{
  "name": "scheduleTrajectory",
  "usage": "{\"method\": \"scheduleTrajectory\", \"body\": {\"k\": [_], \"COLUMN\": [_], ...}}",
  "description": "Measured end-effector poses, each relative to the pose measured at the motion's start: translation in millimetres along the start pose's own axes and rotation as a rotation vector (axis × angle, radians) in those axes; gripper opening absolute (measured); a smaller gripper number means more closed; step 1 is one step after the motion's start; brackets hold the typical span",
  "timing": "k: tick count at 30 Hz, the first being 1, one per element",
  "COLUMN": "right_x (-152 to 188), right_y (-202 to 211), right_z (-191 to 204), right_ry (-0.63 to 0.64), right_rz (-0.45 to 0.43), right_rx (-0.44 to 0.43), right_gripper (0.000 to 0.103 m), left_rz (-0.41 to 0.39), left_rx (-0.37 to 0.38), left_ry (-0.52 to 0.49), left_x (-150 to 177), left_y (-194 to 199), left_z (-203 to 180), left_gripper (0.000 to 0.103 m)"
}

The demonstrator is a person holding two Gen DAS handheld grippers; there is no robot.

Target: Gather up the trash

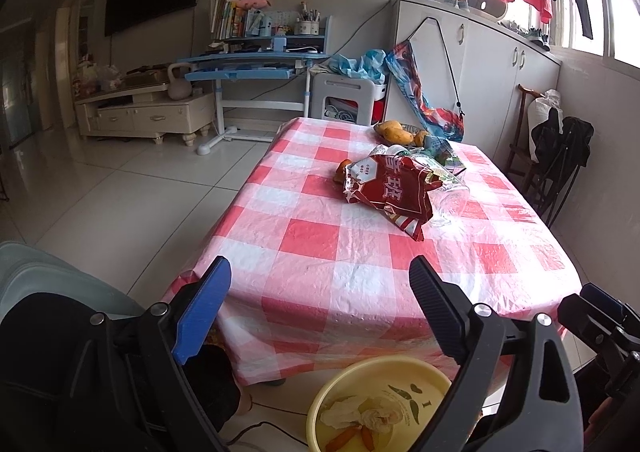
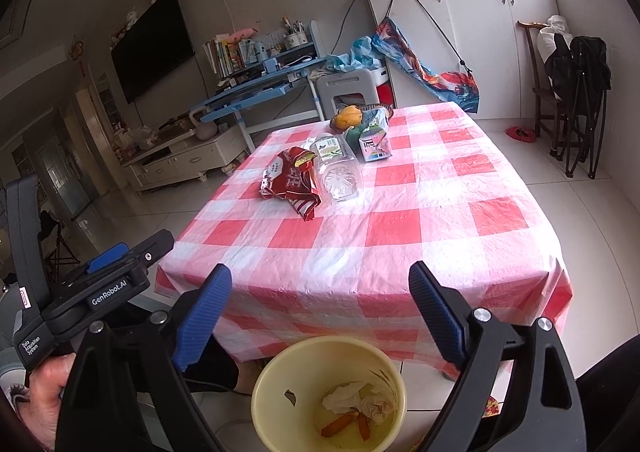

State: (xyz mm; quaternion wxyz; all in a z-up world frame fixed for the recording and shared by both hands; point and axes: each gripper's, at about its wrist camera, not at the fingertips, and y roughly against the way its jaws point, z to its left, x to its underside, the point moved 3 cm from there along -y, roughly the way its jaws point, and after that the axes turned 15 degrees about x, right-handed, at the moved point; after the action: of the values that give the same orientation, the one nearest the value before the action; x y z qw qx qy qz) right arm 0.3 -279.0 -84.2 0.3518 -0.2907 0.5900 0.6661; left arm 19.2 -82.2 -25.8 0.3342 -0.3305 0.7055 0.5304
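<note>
The crinkly red snack bag (image 2: 291,183) lies flat near the middle of the table with the shiny red-and-white checked plastic cloth (image 2: 400,244), touching a clear squashed plastic bottle (image 2: 341,176). Lots of bare cloth sits between the trash and the near table edge. On the floor below that edge stands a round yellow plastic bin (image 2: 280,380) with crumpled white tissue (image 2: 356,402) and orange peel bits inside. The left gripper (image 1: 320,292) and right gripper (image 2: 320,292) both hang wide apart, holding nothing.
</note>
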Motion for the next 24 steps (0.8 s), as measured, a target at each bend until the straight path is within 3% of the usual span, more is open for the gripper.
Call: {"method": "scheduleTrajectory", "body": {"k": [24], "right_x": [5.0], "right_y": [-3.8], "right_z": [4.7], "right_ry": [-0.003], "right_rz": [0.035], "right_rx": [-0.018], "right_gripper": [0.089], "left_rz": [0.028], "left_rx": [-0.003], "left_ry": [0.008], "left_x": [3.1], "left_y": [-9.7], "left_z": [0.8], "left_gripper": [0.088]}}
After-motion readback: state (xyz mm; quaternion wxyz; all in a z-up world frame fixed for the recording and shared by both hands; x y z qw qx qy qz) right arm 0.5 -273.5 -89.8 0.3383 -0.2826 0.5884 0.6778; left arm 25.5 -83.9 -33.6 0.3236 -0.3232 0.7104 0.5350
